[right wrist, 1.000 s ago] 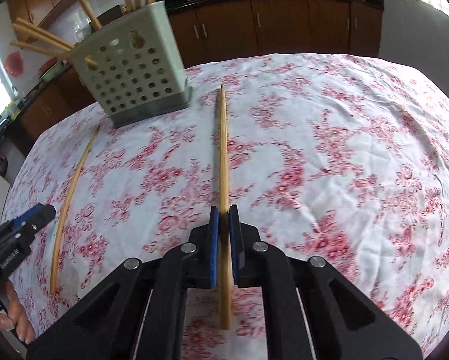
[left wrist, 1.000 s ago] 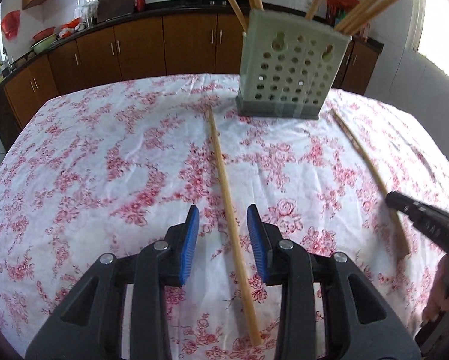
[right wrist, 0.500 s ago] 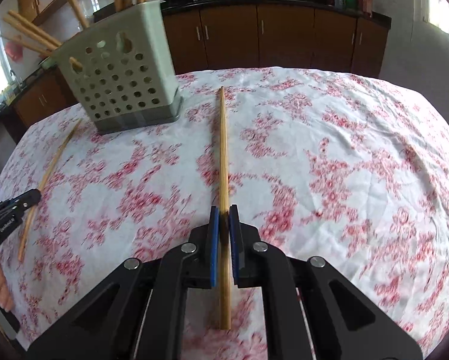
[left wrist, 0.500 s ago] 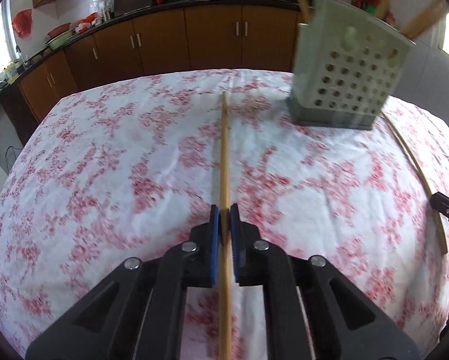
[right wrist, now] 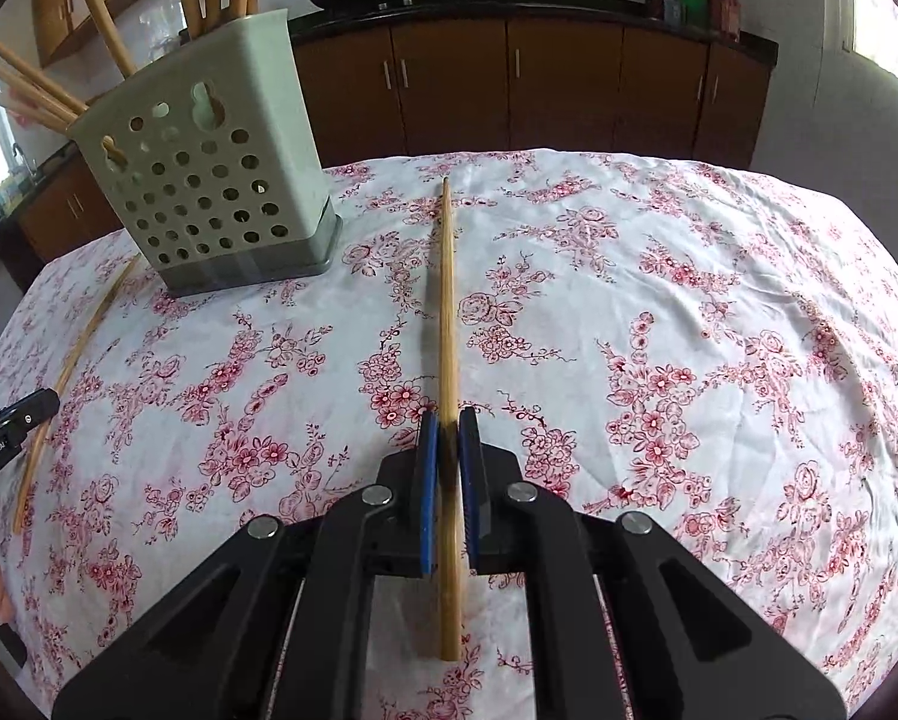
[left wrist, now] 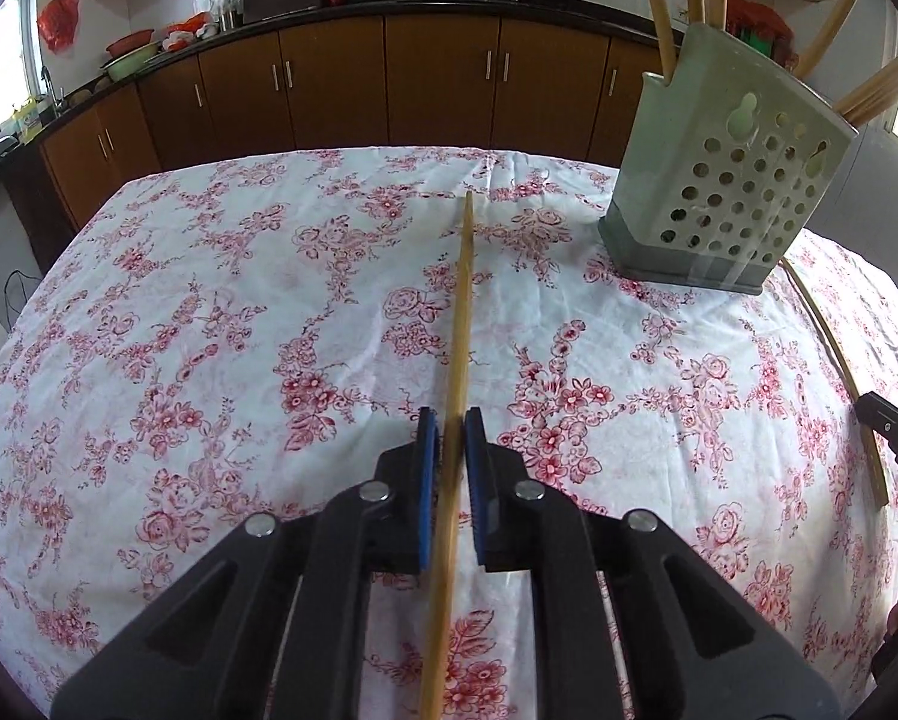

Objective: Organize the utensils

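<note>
Since before, left gripper (left wrist: 451,420) fingers clamped 1 chopstick (left wrist: 461,312); right gripper (right wrist: 447,423) grips another (right wrist: 447,312) beside holder (right wrist: 209,162).

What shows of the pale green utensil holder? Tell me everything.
The utensil holder is a tall, boxy caddy that looks like pale green plastic. Its front wall is pierced with rows of round holes and has two keyhole-shaped slots near the top. It sits in a darker grey base and stands upright on the floral tablecloth. Several wooden chopsticks stand inside it and lean out over the rim.
</note>
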Tool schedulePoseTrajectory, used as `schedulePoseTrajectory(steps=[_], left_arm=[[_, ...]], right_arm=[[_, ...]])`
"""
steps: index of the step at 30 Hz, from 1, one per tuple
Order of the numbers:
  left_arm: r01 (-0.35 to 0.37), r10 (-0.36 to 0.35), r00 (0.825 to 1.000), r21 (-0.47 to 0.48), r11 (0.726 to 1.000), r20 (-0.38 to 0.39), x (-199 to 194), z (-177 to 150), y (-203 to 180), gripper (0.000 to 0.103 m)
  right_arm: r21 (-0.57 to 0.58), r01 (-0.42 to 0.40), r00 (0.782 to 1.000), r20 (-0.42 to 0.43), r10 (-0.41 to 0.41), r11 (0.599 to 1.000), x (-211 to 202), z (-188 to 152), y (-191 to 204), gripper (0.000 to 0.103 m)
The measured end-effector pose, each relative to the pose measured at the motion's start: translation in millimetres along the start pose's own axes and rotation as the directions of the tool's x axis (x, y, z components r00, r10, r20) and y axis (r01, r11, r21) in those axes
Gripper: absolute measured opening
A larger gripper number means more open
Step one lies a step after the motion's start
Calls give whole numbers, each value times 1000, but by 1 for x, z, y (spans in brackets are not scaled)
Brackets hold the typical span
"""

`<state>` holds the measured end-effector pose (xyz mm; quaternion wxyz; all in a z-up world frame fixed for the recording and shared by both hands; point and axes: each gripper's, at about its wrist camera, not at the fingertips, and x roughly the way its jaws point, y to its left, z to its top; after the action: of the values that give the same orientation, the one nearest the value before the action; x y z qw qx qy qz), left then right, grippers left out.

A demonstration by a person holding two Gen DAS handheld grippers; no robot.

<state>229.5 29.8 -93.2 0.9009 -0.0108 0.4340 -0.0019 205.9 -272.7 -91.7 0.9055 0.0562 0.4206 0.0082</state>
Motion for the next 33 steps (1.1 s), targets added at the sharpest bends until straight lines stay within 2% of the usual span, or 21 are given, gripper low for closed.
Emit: schedulePoseTrajectory(steps=[5, 33], left_arm=[[19, -19, 1000, -17, 1000, 2, 0, -2, 3, 13], [21, -21, 1000, -20, 1000, 2, 0, 0, 2, 13]], right_arm=[[5, -4, 1000, 0, 4, 1000, 0, 0, -1, 9], [10, -4, 1000, 1, 4, 1000, 0, 0, 1, 9]])
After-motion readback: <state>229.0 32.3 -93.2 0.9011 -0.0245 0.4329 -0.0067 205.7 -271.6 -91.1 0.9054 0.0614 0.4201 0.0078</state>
